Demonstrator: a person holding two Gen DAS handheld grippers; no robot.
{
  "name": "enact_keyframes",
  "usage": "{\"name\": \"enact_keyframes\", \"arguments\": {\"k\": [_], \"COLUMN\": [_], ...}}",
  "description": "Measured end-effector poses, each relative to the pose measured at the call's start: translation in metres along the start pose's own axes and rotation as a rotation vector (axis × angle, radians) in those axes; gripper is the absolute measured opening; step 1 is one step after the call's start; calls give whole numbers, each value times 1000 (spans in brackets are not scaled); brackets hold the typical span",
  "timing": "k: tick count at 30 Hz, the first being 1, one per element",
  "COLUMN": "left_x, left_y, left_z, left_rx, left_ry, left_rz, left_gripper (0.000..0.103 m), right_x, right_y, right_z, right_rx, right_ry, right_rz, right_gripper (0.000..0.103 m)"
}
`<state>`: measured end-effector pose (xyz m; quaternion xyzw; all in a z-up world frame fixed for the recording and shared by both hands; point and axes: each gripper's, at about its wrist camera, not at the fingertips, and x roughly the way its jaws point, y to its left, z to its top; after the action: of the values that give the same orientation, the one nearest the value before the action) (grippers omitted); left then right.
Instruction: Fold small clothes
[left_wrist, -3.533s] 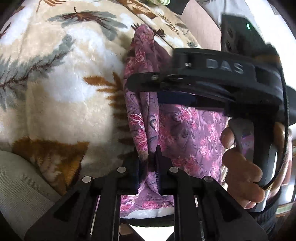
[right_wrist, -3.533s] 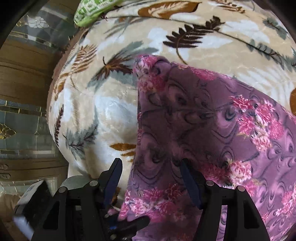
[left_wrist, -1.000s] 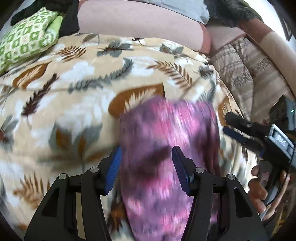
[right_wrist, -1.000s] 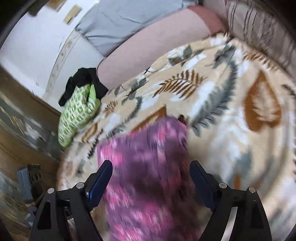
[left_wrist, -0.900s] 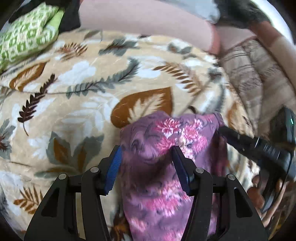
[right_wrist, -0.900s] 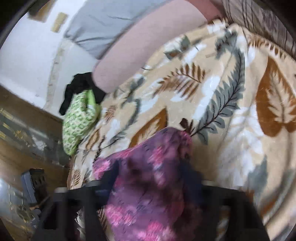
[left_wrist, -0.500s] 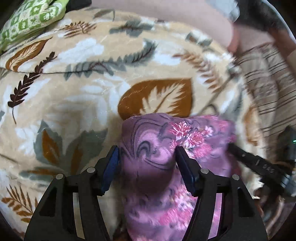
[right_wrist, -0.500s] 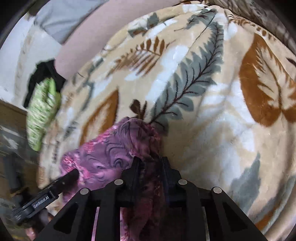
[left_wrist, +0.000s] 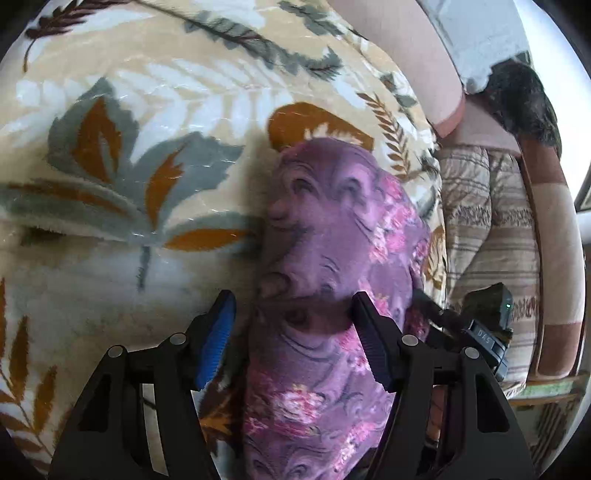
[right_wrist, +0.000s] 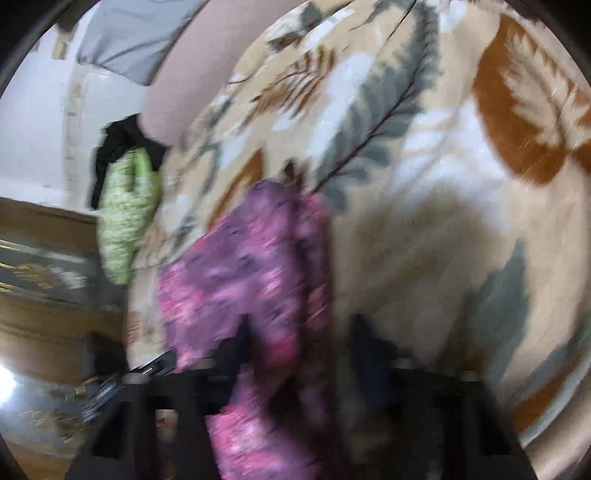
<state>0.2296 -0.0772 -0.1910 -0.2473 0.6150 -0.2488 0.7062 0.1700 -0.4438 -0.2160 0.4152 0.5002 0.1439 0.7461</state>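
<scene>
The purple floral garment (left_wrist: 325, 258) lies bunched on the leaf-print blanket (left_wrist: 147, 110). Over it the left gripper (left_wrist: 291, 332) stands spread, touching nothing. The right gripper (right_wrist: 299, 354) is smeared by blur; I cannot tell its jaws' state.

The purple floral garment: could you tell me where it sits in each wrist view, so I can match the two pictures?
Left wrist: the purple floral garment fills the lower centre, lying between the open fingers of the left gripper.
Right wrist: it runs from the centre to the lower left, blurred by motion.
Shared landmark: the leaf-print blanket under the garment shows in both views.
</scene>
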Motion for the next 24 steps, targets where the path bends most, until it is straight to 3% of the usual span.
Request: {"name": "enact_keyframes", "arguments": {"k": [3, 6, 7, 8, 9, 12, 17, 22, 24], "left_x": [9, 16, 17, 18, 17, 3, -46, -76, -75], "left_y": [-9, -9, -14, -16, -18, -13, -27, -25, -13], "left_z": [3, 11, 14, 16, 17, 18, 28, 86, 104], "left_rx": [30, 13, 24, 32, 33, 4, 89, 116, 98], "left_ry": [18, 14, 11, 17, 16, 13, -78, -131, -136], "left_rz": [74, 72, 67, 65, 69, -15, -23, -5, 27], "left_gripper": [65, 63, 50, 50, 42, 31, 31, 31, 36], "right_x": [13, 19, 23, 25, 23, 20, 21, 47, 59], "right_y": [-8, -13, -11, -7, -5, 0, 33, 82, 95], "right_z": [-1, 9, 11, 11, 11, 11, 16, 47, 60], "right_rx": [36, 63, 54, 30, 5, 7, -54, -99, -116], "right_ry": [40, 44, 49, 48, 43, 21, -17, -45, -63], "right_rz": [-14, 45, 46, 36, 22, 55, 116, 164, 159], "right_gripper": [40, 40, 40, 37, 28, 18, 16, 16, 17]}}
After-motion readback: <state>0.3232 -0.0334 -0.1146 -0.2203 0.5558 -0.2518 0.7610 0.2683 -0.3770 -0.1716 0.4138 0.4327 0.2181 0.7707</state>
